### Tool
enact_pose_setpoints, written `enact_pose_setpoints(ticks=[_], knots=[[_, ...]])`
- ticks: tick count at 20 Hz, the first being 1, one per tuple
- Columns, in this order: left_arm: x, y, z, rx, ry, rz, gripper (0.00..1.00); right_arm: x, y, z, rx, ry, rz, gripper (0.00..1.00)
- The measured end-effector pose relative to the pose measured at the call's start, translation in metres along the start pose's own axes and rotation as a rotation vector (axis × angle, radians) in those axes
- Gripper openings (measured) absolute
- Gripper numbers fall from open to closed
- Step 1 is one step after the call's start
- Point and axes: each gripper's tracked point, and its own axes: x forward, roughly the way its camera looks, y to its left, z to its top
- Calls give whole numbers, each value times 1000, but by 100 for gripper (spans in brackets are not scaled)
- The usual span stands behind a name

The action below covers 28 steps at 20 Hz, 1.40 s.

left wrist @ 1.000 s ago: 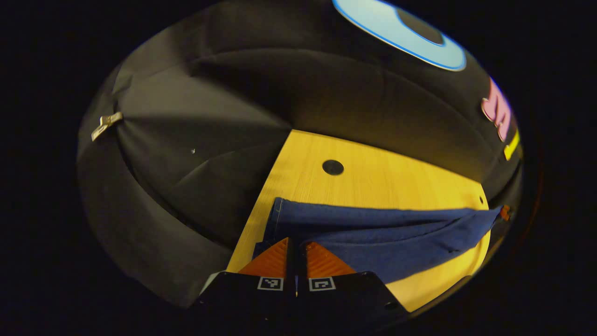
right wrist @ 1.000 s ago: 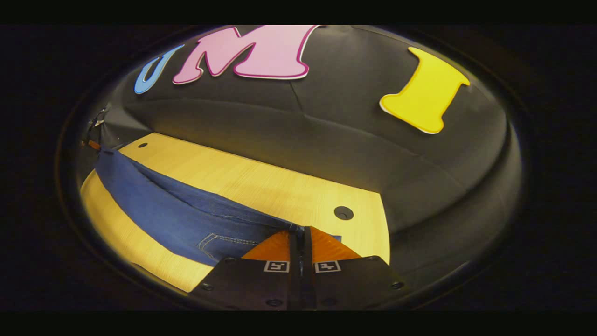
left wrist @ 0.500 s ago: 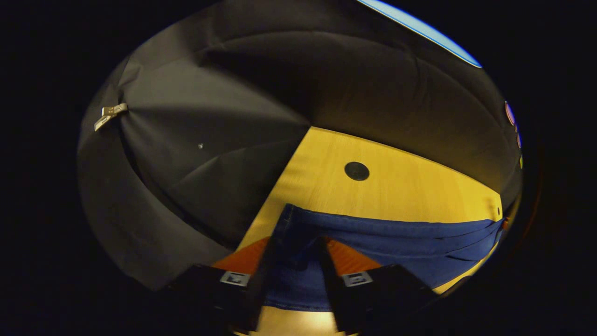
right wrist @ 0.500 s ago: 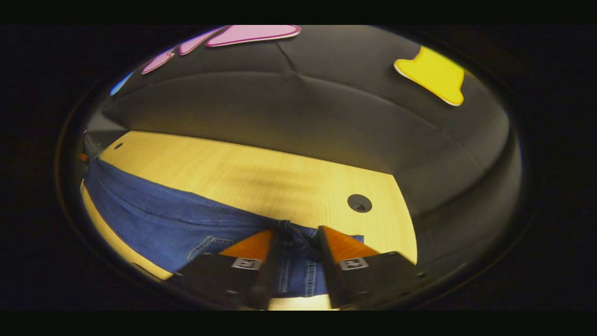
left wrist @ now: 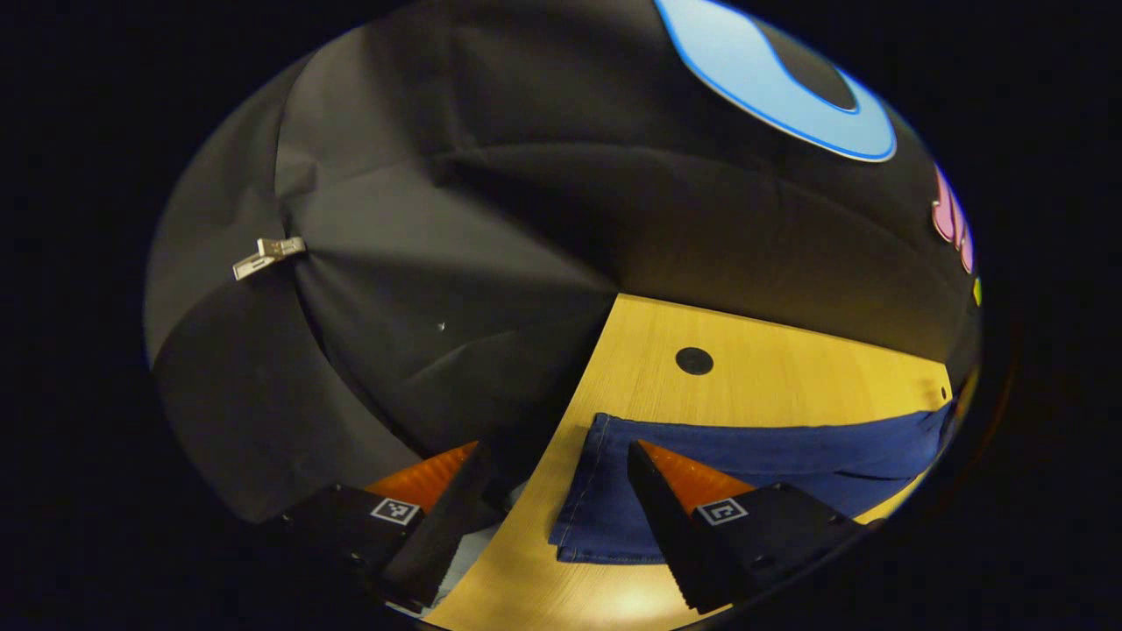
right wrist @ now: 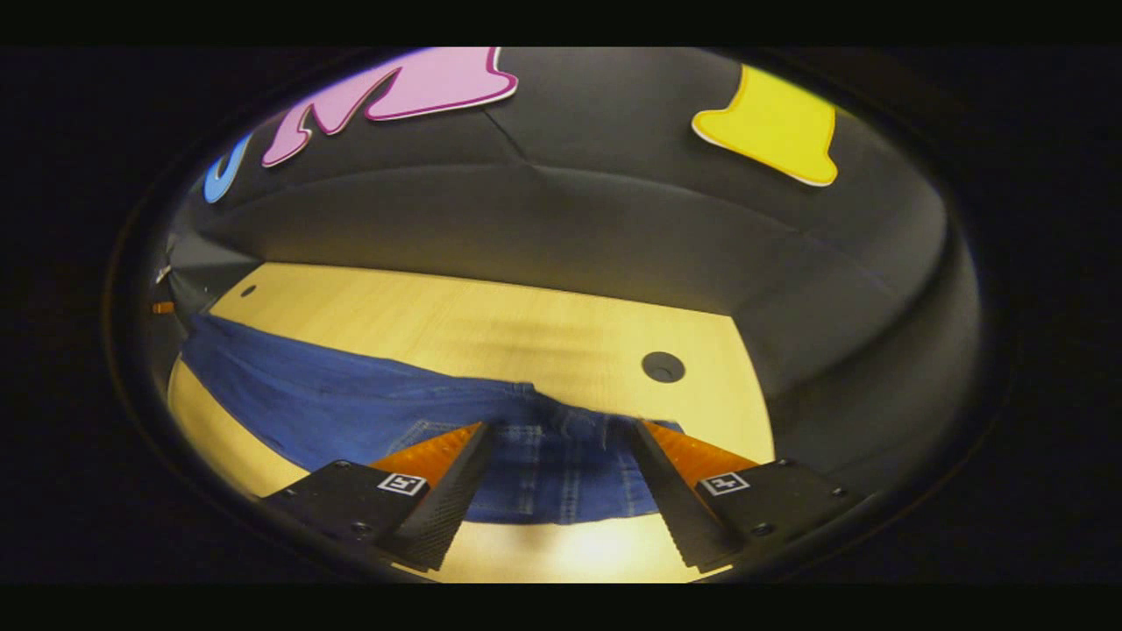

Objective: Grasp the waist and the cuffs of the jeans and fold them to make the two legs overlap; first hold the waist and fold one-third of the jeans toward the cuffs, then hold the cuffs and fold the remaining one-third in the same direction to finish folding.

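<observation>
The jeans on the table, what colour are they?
Dark blue denim with lighter stitching. The jeans show best in the right gripper view, lying on the yellow wooden table.

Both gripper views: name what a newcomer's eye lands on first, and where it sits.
The blue jeans lie as a long band across the yellow wooden table. In the left gripper view the cuff end lies flat near the table's edge. Both grippers, left and right, are open above the cloth.

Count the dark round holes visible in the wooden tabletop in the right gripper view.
2. One large hole sits near the table's right end, beyond the jeans; one small hole near the far left corner. The jeans may hide others.
</observation>
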Motion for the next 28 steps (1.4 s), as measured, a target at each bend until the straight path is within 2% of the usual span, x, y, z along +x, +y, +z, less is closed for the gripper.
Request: enact_pose_setpoints(ticks=[3, 7, 10, 13, 17, 20, 21, 24, 25, 26, 28], knots=[[-33, -32, -4, 33, -46, -78, 99, -18, -13, -4, 108, -8, -8, 97], [-81, -83, -11, 67, -100, -203, 99, -17, -31, -25, 400, 22, -40, 97], [-106, -109, -20, 105, -97, -261, 98, -13, -39, -48, 630, 93, -83, 98], [-118, -125, -34, 80, -65, -313, 97, 4, -43, -78, 859, 151, -104, 98], [-121, -120, -49, 100, -36, -294, 98, 20, -30, -110, 999, 257, -116, 98], [-119, -118, -57, 99, -9, -277, 98, 43, -17, -111, 1102, 266, -105, 98], [-118, -118, -59, 88, -3, -271, 98, 48, -21, -102, 1125, 228, -119, 98], [-115, -119, -64, 53, 16, -263, 99, 52, -22, -98, 1118, 233, -136, 100], [-113, -120, -66, 48, 23, -263, 98, 49, -27, -104, 1094, 241, -154, 94], [-113, -121, -67, 49, 30, -263, 98, 50, -27, -109, 1087, 241, -157, 82], [-113, -124, -70, 63, 38, -271, 99, 54, -22, -102, 1093, 218, -125, 48]])
